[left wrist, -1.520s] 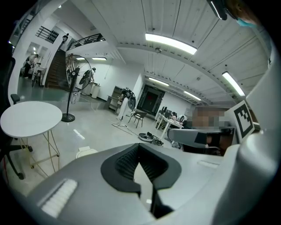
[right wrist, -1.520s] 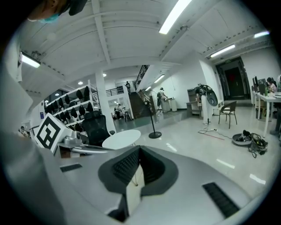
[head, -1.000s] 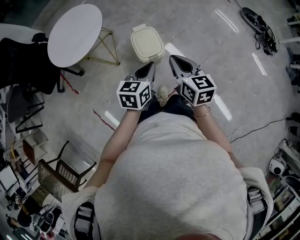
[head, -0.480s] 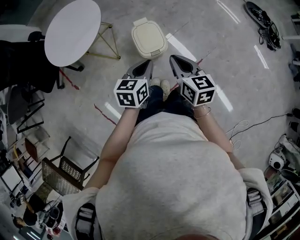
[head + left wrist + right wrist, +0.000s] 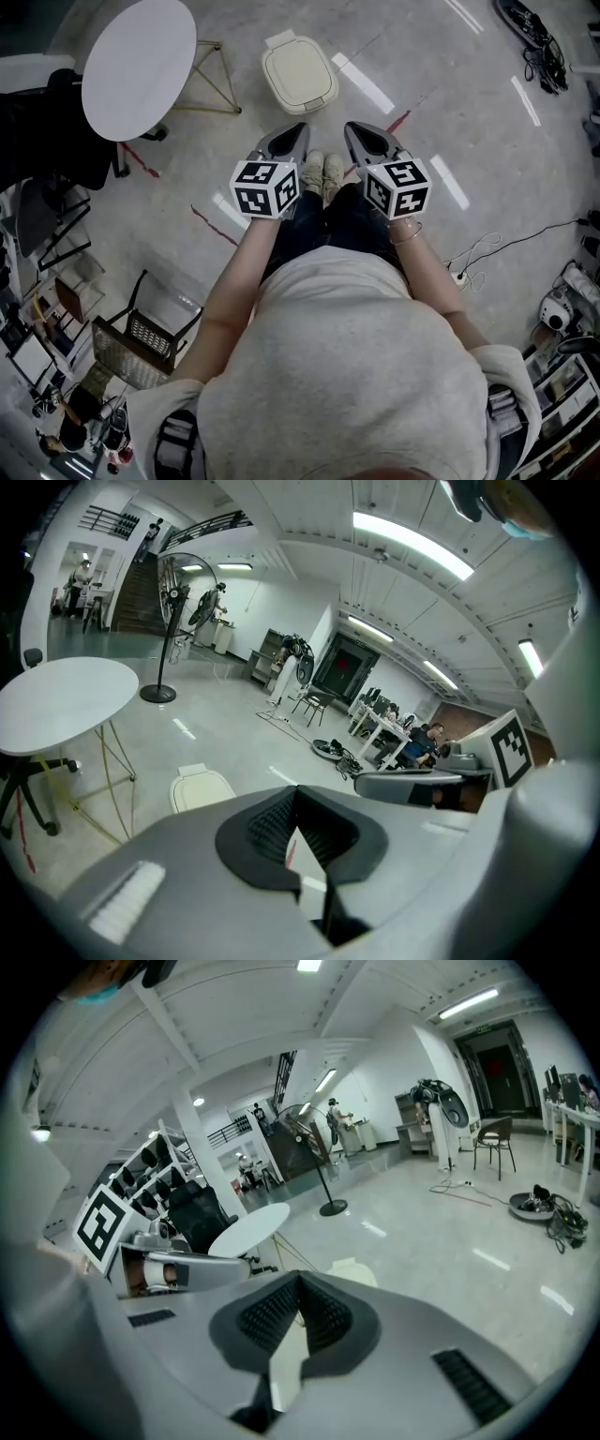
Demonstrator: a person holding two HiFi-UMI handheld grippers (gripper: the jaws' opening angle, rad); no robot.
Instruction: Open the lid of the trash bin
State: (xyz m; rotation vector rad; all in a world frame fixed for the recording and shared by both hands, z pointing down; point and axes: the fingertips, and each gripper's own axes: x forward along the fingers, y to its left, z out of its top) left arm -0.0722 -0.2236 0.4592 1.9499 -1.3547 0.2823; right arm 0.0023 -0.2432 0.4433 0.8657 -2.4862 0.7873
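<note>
The cream trash bin (image 5: pixel 299 75) stands on the floor ahead of me with its lid down. It also shows low in the left gripper view as the bin (image 5: pixel 200 787), and its edge appears as the bin (image 5: pixel 354 1273) just past the right jaws. My left gripper (image 5: pixel 298 129) and right gripper (image 5: pixel 352 128) hover side by side in the air short of the bin, apart from it. Both are shut with nothing between the jaws. The left gripper (image 5: pixel 296 791) and the right gripper (image 5: pixel 300 1279) show their jaw tips meeting.
A round white table (image 5: pixel 139 67) on thin legs stands left of the bin, with a black chair (image 5: pixel 37 131) beside it. A wire-mesh chair (image 5: pixel 131 342) is at my lower left. Cables (image 5: pixel 530 42) lie at the far right. My shoes (image 5: pixel 323 173) rest between the grippers.
My second shoe has come up beside the first between the grippers. The bin and table have slid slightly up the head view. Both grippers stay shut in the same pose.
</note>
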